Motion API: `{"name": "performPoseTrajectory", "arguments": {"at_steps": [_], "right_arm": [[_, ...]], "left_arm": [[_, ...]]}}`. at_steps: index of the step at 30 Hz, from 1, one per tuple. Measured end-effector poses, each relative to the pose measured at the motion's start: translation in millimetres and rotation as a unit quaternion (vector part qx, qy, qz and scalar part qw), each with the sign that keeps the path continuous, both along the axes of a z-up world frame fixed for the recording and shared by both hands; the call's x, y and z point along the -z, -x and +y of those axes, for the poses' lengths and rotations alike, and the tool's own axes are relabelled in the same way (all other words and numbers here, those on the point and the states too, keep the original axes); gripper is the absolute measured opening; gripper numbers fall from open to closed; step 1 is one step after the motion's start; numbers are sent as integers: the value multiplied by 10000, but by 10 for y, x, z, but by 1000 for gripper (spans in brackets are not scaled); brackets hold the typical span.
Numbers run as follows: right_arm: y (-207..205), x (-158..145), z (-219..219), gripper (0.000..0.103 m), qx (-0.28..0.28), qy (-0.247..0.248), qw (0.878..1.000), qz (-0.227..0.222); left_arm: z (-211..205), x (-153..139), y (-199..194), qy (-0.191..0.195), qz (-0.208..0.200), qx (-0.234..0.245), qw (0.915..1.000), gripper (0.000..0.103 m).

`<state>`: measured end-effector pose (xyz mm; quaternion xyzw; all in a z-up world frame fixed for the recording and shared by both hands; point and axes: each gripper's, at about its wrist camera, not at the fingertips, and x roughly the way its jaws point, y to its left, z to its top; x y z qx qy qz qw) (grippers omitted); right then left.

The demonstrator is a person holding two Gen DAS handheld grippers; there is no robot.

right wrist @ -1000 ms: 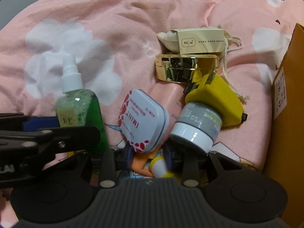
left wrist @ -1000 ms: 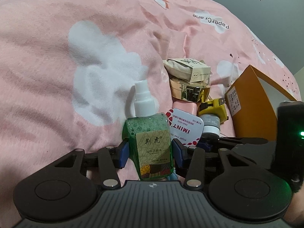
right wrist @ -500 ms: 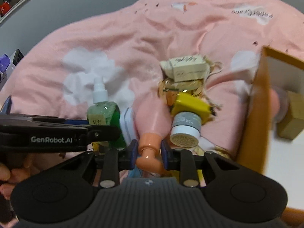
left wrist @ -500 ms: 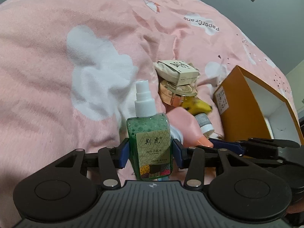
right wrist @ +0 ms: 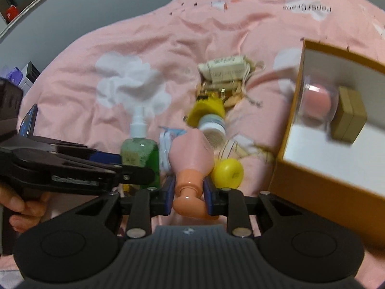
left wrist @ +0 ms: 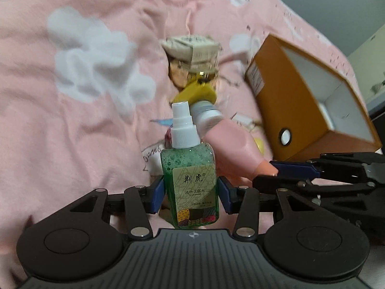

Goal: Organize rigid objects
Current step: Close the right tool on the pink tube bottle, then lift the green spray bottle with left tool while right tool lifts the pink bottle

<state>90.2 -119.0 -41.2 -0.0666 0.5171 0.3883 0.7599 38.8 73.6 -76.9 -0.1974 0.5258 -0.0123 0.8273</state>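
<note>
Pink bedspread (left wrist: 72, 132) lies bare far left; left gripper (left wrist: 191, 193) clamps spray bottle (left wrist: 190, 180), right gripper (right wrist: 189, 198) clamps pink bottle (right wrist: 191, 154) near open box (right wrist: 312, 149).

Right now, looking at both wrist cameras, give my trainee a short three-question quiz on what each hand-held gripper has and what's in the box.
1. True or false: the left hand-held gripper is shut on the green spray bottle.
2. The right hand-held gripper grips the pink bottle by: A) its body, B) its peach cap end, C) nothing.
3. Fill in: inside the orange box a small brown ____ is visible.

Key: 1 true; 2 B; 3 box.
</note>
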Motion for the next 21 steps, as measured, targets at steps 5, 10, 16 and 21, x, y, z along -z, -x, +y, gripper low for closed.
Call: {"name": "performPoseTrajectory", "arguments": {"at_steps": [5,10,16,21], "right_arm": [[31,190,74,25,-12,252,9995,184],[16,223,55,33,56,219,9994,273],[-80,68,-18,49,1,167,9999,45],[-180,16,91,48,-739,174,9968,232]], "left_arm": [[-19,108,-49,-149,108,-82,9998,53],[-34,131,-55,-249,154,-95,9995,55],[-29,144,-74,-337,150,-149,9992,58],[-65,160,-107,-529,144,-155,9984,58]]}}
